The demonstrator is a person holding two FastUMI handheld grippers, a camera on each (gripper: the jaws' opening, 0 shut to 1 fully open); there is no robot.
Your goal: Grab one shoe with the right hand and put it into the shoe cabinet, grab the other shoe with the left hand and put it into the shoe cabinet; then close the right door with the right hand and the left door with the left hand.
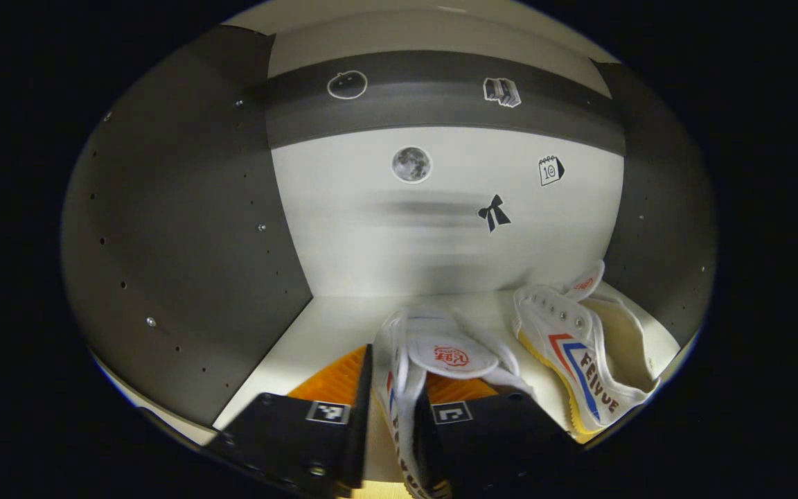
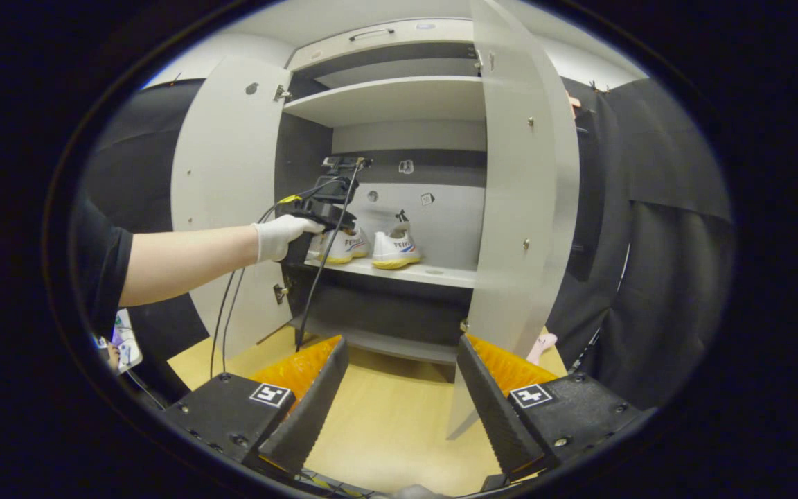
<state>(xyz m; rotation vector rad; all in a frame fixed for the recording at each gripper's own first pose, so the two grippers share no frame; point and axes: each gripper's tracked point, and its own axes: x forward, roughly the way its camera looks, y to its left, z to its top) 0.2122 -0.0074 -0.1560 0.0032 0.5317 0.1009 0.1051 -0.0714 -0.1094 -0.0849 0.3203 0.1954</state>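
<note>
In the left gripper view, the two fingers of the left gripper (image 1: 393, 423) are pinching the side wall of a white canvas low shoe with red and blue stripes (image 1: 433, 353), one finger outside the shoe and one inside its opening. The canvas is soft and folds between the fingers, so I judge the grip at the collar is good: the shoe is light, and the stiff rubber sole hangs below and keeps the form. The cloth is not slippery, but a thin fold can slide out if the shoe swings.

This shoe is low over the white cabinet shelf (image 1: 316, 326); I cannot tell if the sole is touching it. Just beside it, on the shelf, lies the second white canvas shoe with the yellow sole edge (image 1: 586, 353), tilted on its side.

In the right gripper view, the fingers of the right gripper (image 2: 399, 395) are spread wide and hold nothing, above the light wooden floor (image 2: 385, 430). Farther away a white-gloved hand (image 2: 281, 235) holds the other gripper inside the grey shoe cabinet (image 2: 385, 97). The right door (image 2: 524, 208) and the left door (image 2: 222, 194) are both open, so the closing is not yet done
</note>
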